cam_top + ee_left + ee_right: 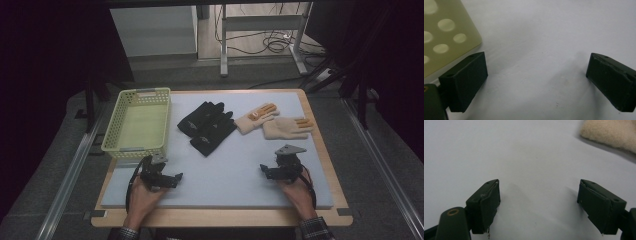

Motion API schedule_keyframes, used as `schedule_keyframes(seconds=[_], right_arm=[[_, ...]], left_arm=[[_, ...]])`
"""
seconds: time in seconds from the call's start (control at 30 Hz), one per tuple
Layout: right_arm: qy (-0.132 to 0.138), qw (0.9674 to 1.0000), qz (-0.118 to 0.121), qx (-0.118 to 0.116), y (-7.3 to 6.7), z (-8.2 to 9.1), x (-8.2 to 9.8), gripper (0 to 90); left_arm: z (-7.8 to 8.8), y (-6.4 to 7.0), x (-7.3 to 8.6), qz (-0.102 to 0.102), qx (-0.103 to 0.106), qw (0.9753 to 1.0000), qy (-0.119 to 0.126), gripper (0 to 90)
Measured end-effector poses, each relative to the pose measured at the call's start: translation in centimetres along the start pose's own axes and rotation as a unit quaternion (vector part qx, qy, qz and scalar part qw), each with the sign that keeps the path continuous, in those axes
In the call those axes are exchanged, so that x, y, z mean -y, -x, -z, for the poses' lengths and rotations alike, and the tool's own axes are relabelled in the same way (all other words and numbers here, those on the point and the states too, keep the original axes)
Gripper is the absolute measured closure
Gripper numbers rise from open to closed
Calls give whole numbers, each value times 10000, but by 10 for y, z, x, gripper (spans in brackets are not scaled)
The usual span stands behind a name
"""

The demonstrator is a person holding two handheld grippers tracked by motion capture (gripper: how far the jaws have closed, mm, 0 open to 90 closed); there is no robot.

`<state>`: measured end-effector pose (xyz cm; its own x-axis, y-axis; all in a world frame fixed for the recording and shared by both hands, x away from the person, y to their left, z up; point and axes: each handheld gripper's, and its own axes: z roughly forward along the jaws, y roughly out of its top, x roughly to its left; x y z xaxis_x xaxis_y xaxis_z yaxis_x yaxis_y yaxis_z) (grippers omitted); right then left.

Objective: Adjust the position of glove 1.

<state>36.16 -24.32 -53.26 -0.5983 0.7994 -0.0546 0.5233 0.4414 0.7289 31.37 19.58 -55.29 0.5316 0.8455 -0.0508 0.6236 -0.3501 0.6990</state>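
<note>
We see nothing done yet: the basket (136, 123) is empty, black gloves (207, 127) and beige gloves (274, 121) lie right of it (all four), left gripper (171, 180) and right gripper (268, 171) released.

Wooden-edged table (320, 150) with pale grey mat (240, 165); on mat: light green perforated plastic basket (137, 125), black glove pair (207, 127), two beige knit gloves (272, 122).
</note>
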Motion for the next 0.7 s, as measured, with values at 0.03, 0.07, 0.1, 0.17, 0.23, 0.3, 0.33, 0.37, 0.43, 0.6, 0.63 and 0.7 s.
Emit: schedule_keyframes(seconds=[0.03, 0.07, 0.1, 0.17, 0.23, 0.3, 0.33, 0.37, 0.43, 0.6, 0.63, 0.7], right_arm=[[-1, 10000, -1, 1, 0, 0, 0, 180], [-1, 10000, -1, 1, 0, 0, 0, 179], [-3, 10000, -4, -7, 0, 0, 0, 176], [-8, 10000, 1, 4, 0, 0, 0, 172], [-11, 10000, -3, 5, 0, 0, 0, 171], [-11, 10000, -4, 9, 0, 0, 0, 171], [-11, 10000, -4, 9, 0, 0, 0, 170], [-11, 10000, -3, 9, 0, 0, 0, 171], [-11, 10000, -7, 6, 0, 0, 0, 170], [-13, 10000, -12, 1, 0, 0, 0, 171], [-13, 10000, -12, 2, 0, 0, 0, 171], [-13, 10000, -14, 0, 0, 0, 0, 171]], left_arm=[[0, 0, 0, 0, 0, 10000, 1, 39], [0, 0, 0, 1, 1, 10000, 0, 39], [0, 0, 0, 2, 2, 10000, 1, 39], [0, 0, 0, 2, 4, 10000, 1, 40], [0, 0, 0, 1, 3, 10000, 2, 40], [0, 0, 0, 2, 3, 10000, 4, 40], [0, 0, 0, 2, 4, 10000, 4, 40], [0, 0, 0, 1, 4, 10000, 4, 40], [0, 0, 0, 3, 4, 10000, 5, 40], [0, 0, 0, 2, 4, 10000, 5, 40], [0, 0, 0, 3, 5, 10000, 6, 40], [0, 0, 0, 3, 5, 10000, 6, 40]])
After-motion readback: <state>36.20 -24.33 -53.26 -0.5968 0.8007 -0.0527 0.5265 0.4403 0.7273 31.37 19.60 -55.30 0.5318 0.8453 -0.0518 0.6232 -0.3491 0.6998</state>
